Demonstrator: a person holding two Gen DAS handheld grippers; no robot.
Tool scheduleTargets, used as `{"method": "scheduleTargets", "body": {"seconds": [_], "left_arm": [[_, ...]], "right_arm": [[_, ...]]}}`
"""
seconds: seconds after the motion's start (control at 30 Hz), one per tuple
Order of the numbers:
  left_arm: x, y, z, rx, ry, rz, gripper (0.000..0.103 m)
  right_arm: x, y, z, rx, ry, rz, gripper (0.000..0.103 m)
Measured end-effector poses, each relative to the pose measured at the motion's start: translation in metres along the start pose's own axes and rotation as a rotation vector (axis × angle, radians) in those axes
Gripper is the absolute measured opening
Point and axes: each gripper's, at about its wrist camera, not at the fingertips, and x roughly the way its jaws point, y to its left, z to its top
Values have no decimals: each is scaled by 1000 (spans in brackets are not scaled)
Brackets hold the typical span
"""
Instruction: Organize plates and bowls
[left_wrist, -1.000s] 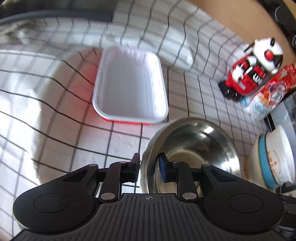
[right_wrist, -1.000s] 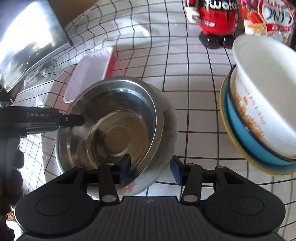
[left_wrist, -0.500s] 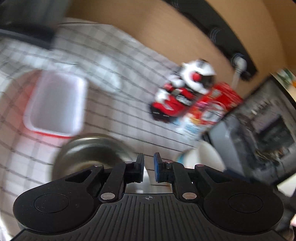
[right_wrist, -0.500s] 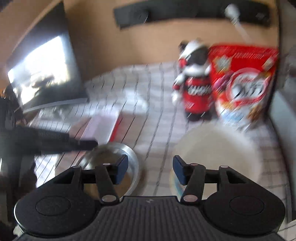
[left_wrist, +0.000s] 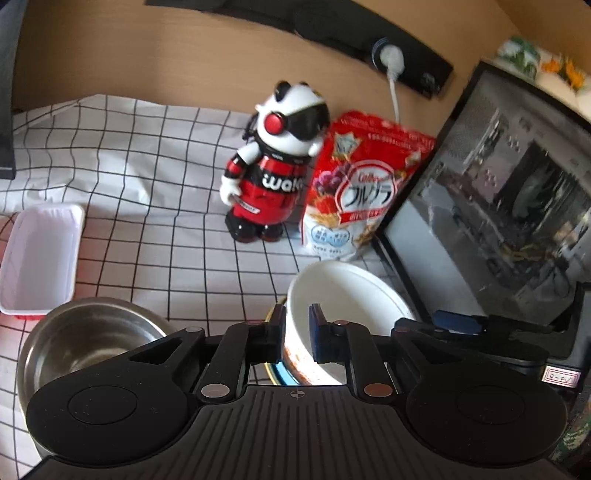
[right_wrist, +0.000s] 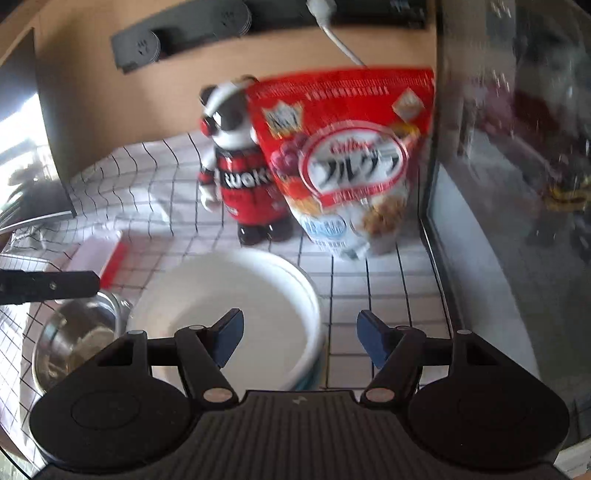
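Bowls and plates sit on the checked tablecloth (left_wrist: 155, 206), and going from left to right the first is the white rectangular tray (left_wrist: 38, 254) with its red underside — thin plastic by the look, so probably light and a little flexible, best taken by a long rim. Just beside it, nearer the cameras, stands the steel bowl (left_wrist: 88, 339): stiff, smooth and likely slippery, with a rolled rim that is the only sensible place to pinch, one pad inside and one outside. Right of that is the white bowl (left_wrist: 343, 295), nested in a blue dish (left_wrist: 280, 373) on a yellow plate (left_wrist: 275, 314). It looks like ceramic or thick melamine — I would judge it the heaviest and the most breakable, and the stack under it may shift if it is dragged rather than lifted straight up.

Left gripper (left_wrist: 297, 338) hangs over the near wall of the white bowl with its jaws drawn together and nothing between the pads. Right gripper (right_wrist: 299, 338) hovers over the same bowl's right rim; its jaws have just been opening, stand well apart and hold nothing. Behind, the toy figure (left_wrist: 275, 166) and cereal bag (left_wrist: 362, 192) stand close together, well clear of the stack.
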Motion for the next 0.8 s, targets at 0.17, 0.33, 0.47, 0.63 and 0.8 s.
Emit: {"method": "scheduleTargets", "body": {"seconds": [0.17, 0.33, 0.47, 0.63, 0.8], "left_arm": [[15, -20, -9, 11, 28, 89, 15], [26, -28, -18, 33, 80, 170, 17], [36, -28, -19, 32, 121, 186, 22], [42, -18, -24, 5, 144, 176, 32], [46, -7, -26, -24, 176, 123, 35]], "right_arm": [[18, -5, -7, -41, 33, 39, 68], [26, -7, -12, -41, 70, 74, 67], [27, -12, -18, -18, 82, 76, 67], [28, -14, -21, 19, 103, 61, 67], [26, -8, -21, 56, 127, 10, 67]]}}
